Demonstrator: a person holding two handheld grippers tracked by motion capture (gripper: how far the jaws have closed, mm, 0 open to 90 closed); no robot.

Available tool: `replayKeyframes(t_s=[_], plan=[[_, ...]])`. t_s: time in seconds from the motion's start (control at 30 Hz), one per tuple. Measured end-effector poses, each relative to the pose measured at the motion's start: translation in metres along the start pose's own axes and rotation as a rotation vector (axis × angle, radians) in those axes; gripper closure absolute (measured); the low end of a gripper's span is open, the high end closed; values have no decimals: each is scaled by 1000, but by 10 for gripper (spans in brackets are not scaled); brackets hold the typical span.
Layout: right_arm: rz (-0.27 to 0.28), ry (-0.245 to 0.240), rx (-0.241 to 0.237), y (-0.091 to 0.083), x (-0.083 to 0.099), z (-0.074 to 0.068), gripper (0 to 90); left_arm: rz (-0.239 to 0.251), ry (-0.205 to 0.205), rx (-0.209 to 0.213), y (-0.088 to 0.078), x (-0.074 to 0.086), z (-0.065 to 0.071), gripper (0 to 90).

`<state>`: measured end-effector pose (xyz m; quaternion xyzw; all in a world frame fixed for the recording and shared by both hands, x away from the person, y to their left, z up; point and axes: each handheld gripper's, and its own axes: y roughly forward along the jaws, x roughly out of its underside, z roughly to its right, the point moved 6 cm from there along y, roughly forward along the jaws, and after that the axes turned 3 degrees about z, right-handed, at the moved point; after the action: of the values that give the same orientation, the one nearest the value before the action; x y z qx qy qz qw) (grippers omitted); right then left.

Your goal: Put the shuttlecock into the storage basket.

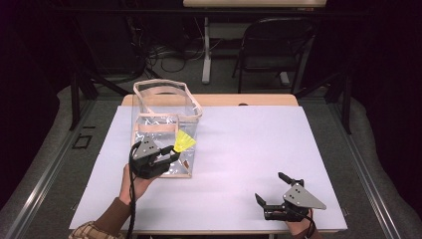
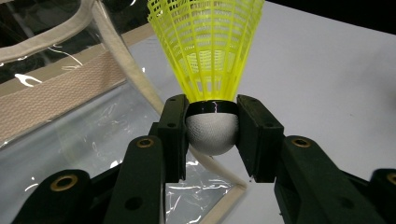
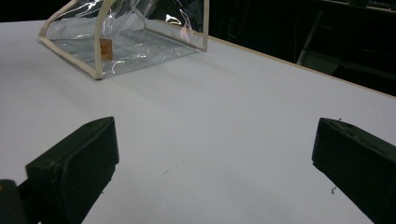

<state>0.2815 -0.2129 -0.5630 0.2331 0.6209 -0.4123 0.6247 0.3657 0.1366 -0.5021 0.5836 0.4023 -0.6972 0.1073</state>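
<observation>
The left gripper (image 1: pixel 169 154) has its jaws pinched on a yellow plastic shuttlecock (image 1: pixel 184 142), and it's holding it right up against the near right side of the clear plastic bag with beige fabric trim (image 1: pixel 164 89), at the left of the white table (image 1: pixel 249 149). In the left gripper view the grip looks clean: the two black pads clamp the rounded white cork head (image 2: pixel 212 132) from either side, just below the thin black band, with the netted yellow skirt (image 2: pixel 205 46) flaring up and away from the jaws, uncrushed.

Over on the near right, the right gripper (image 1: pixel 271 191) rests low by the table's near edge, jaws spread wide with nothing between them, well apart from the bag.

The job in hand looks like getting that shuttlecock into the bag. From the high view the bag stands upright with its beige rim (image 1: pixel 191 102) open at the top, and the shuttlecock sits below that rim, outside the clear wall. So the sound play, to my eye, is to lift first, clear the trim, then carry it over the opening before letting go. Keep the squeeze on the cork, not the skirt; that mesh looks light and springy and would likely buckle. The bag's soft walls could fold or slide if nudged, so the free right gripper might steady the rim.

The shuttlecock itself is bright lemon yellow, open lattice skirt, pale rounded head.
</observation>
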Motion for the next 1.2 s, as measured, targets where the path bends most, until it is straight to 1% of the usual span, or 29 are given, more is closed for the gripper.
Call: replayKeyframes(t_s=[0.1,0.2,0.27,0.37,0.5,0.7,0.93,1.1,1.2], plan=[[0,0,-1,0,0,0,0,8,-6,0,-2,-1,-2,647],[1,0,-1,0,0,0,0,19,-9,3,-5,-4,-1,647],[0,-1,0,0,0,0,0,26,0,3,-8,-6,0,647],[1,-1,0,0,0,0,0,38,2,1,-11,-10,0,647],[1,-3,0,0,0,0,0,49,5,-11,-14,-14,-3,648],[0,-2,0,0,0,0,0,61,1,-37,-19,-18,-12,647],[-2,-2,-1,0,0,0,0,77,0,-58,-24,-23,-20,648],[-2,-1,-1,0,0,0,0,96,-14,-79,-28,-27,-29,647],[-3,-1,-2,0,0,0,1,97,-15,-90,-29,-29,-34,647]])
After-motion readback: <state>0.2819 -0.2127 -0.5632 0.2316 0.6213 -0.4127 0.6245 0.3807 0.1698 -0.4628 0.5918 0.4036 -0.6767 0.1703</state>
